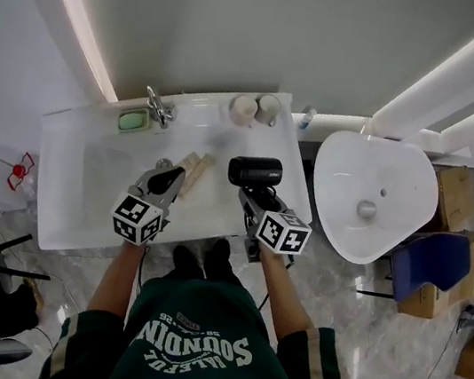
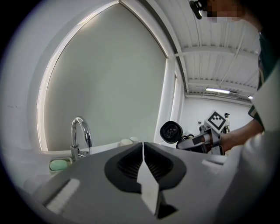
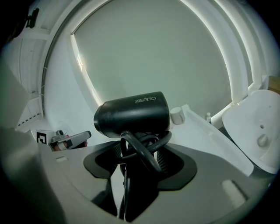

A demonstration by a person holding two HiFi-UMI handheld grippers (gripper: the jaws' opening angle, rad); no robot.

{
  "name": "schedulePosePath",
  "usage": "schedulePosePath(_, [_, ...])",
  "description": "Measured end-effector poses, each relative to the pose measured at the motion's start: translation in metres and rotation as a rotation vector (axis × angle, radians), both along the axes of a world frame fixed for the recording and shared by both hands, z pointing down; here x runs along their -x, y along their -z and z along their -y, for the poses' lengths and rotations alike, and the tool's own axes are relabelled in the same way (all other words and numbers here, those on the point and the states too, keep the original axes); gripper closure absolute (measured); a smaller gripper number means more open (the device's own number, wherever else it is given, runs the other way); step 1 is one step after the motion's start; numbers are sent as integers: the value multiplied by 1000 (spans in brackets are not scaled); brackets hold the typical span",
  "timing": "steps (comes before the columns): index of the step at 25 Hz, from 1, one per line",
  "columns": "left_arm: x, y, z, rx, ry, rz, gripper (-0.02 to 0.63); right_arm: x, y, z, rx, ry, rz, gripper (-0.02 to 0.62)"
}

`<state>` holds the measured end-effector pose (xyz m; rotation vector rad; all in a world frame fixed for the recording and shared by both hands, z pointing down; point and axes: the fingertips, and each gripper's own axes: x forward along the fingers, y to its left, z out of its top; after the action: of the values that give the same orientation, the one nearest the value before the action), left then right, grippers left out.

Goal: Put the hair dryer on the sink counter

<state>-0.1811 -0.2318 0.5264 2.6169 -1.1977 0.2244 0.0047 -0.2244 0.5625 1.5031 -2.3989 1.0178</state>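
Black hair dryer (image 3: 133,114): held by its handle, barrel crosswise, over the right end of the white sink counter (image 1: 73,202); contact with the surface cannot be made out.
Right gripper (image 3: 138,159): jaws clamped on the dryer's handle and the black cord (image 3: 142,153) coiled round it.
Left gripper (image 2: 143,164): jaws pressed together, nothing between them, above the counter.
Chrome faucet (image 1: 156,108): at the back edge, green soap bar (image 1: 132,120) beside it.

The place is a bathroom set built inside a workshop-like hall. A white sink counter (image 1: 64,200) carries a chrome faucet (image 1: 158,108), a green soap (image 1: 131,121) and cups (image 1: 244,110) below a light-edged arched mirror (image 1: 273,28). A white basin (image 1: 348,171) stands beside it, with cardboard boxes (image 1: 455,195) nearby.
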Motion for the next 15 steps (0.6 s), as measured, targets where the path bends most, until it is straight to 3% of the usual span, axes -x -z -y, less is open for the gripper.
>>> schedulePosePath(15, [-27,-2,38,9,9,-22,545,-38,-8,40,14,-16,-25,336])
